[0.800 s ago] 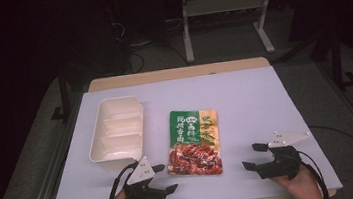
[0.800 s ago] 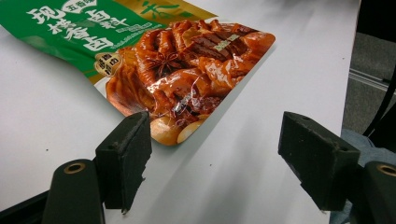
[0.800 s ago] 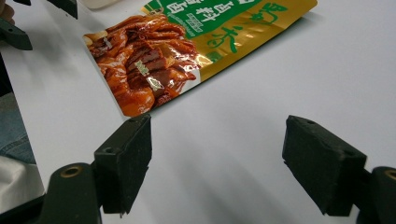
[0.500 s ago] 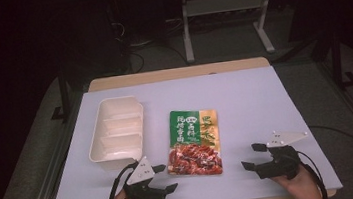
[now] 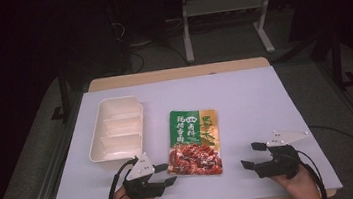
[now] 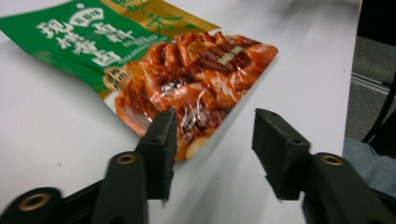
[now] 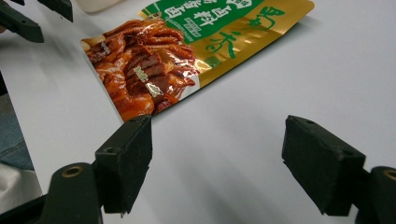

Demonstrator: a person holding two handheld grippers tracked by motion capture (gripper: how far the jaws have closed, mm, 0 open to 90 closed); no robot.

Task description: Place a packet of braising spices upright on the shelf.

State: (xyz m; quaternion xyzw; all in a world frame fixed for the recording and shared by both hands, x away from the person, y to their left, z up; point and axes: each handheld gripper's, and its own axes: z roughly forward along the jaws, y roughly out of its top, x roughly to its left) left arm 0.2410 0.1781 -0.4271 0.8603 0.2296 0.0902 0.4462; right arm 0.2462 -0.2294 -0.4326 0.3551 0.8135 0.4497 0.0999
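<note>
A dark room lies behind a bench covered in a pale lavender sheet, with cables and a metal stand on the floor beyond. The food pouch lies flat near the middle of the sheet, its red printed end towards me, and just to its left sits a white compartment tray, apart from it.

My left tongs hover at the pouch's near left corner, jaws parted, with that corner just ahead of the gap and nothing pinched. My right tongs stand released as well, well apart from the pouch on bare sheet, aimed towards its near right corner.

The risk, as I judge it, is the flatness: a pouch lying flush gives the jaws little to bite, so closing could merely shove it along the slippery sheet (or crease the foil). A nudge leftwards might push it against the tray. If I pinch only a corner, the filled pouch may sag and slip free. Nothing stands between either tongs and the pouch; the tray is the one neighbour to mind.
</note>
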